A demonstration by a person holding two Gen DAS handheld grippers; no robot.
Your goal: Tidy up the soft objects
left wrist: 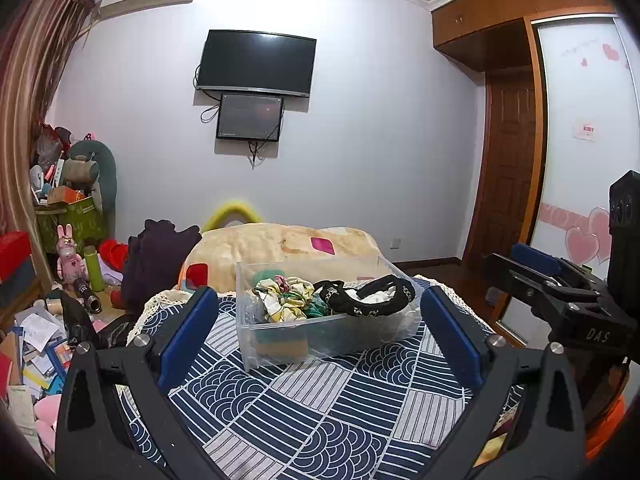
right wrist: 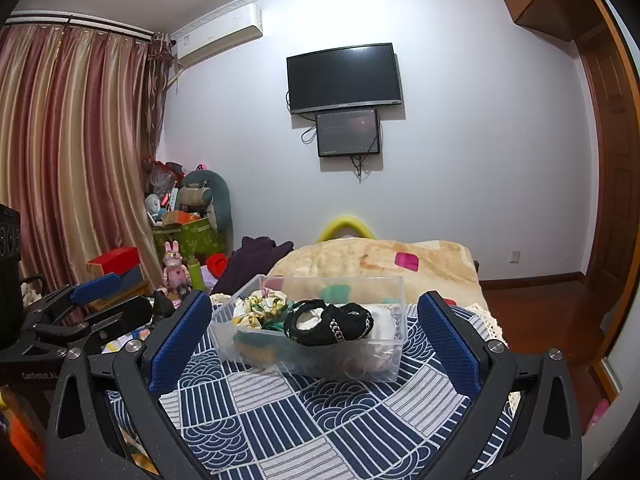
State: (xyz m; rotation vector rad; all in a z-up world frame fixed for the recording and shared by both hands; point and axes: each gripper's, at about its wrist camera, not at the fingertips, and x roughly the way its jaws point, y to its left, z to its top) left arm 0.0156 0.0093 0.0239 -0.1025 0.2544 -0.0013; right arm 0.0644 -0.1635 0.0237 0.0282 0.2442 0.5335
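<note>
clear bin [right wrist: 384, 364] bottom contents blurred, door [right wrist: 616, 200] cut off

A clear plastic bin [left wrist: 320, 344] sits near the far edge of the blue patterned tablecloth [left wrist: 304, 412]. It's stuffed with scrunchies: a yellow-white one [left wrist: 286, 298] on the left, a black chain-trimmed one [left wrist: 366, 298] draped over the right.

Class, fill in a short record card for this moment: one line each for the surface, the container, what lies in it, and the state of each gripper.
surface: table with blue and white patterned cloth
container: clear plastic bin, standing on the cloth
contents: black scrunchie with chain trim on top; yellow-patterned scrunchie beside it; green and white soft items underneath
left gripper: open, empty, short of the bin
right gripper: open, empty, short of the bin
</note>
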